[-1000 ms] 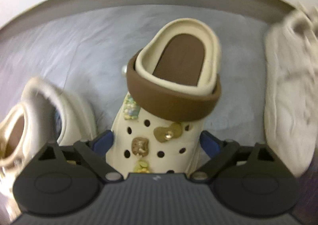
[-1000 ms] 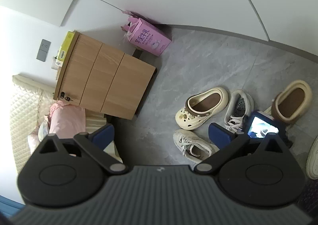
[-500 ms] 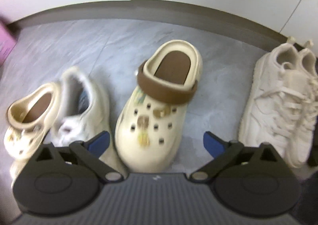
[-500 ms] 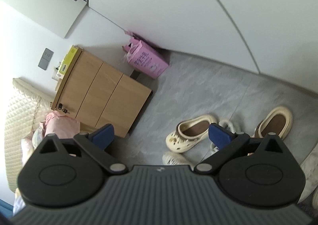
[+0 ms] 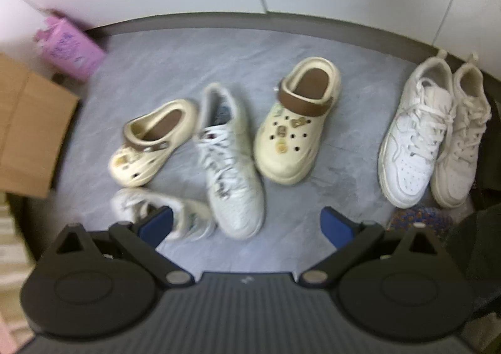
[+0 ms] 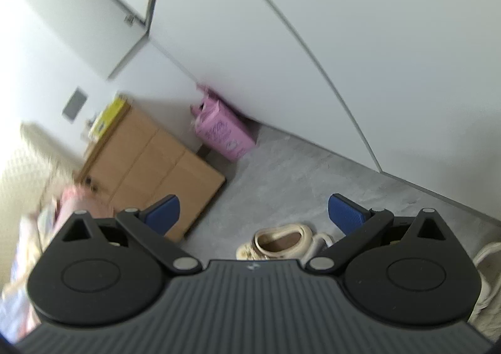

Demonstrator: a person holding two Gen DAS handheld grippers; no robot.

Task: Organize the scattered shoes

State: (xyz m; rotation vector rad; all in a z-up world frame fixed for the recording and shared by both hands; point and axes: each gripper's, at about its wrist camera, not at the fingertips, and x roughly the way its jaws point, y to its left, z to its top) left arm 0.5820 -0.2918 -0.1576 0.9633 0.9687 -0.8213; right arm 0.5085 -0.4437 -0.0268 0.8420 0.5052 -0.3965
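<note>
1. Cream foam clog with a brown heel strap and charms [image 5: 296,128] stands on the grey marbled floor [image 5: 344,147] at centre of the left wrist view, toe toward the camera, apart from its neighbours.
2. Its matching cream clog [image 5: 153,141] lies left of centre, angled, and also shows low in the right wrist view [image 6: 278,243].
3. Between the two clogs sits a white laced sneaker [image 5: 230,160]; a second blurred white sneaker [image 5: 156,213] lies at lower left, partly behind the gripper's blue pad.
4. At the right edge a pair of white lace-up sneakers [image 5: 432,135] stands side by side, touching, heels toward the grey baseboard [image 5: 219,20].
5. Left gripper [image 5: 247,225] is released, jaws spread wide, holding nothing, above the shoes.
6. Right gripper [image 6: 253,211] is likewise released and empty, tilted toward the white wall panels [image 6: 313,25].
7. A pink carton [image 5: 70,48] sits in the upper-left corner beside a brown wooden cabinet [image 5: 28,128]; its contents cannot be seen.
8. Bare floor lies between the strapped clog and the right-hand pair, and along the baseboard.
</note>
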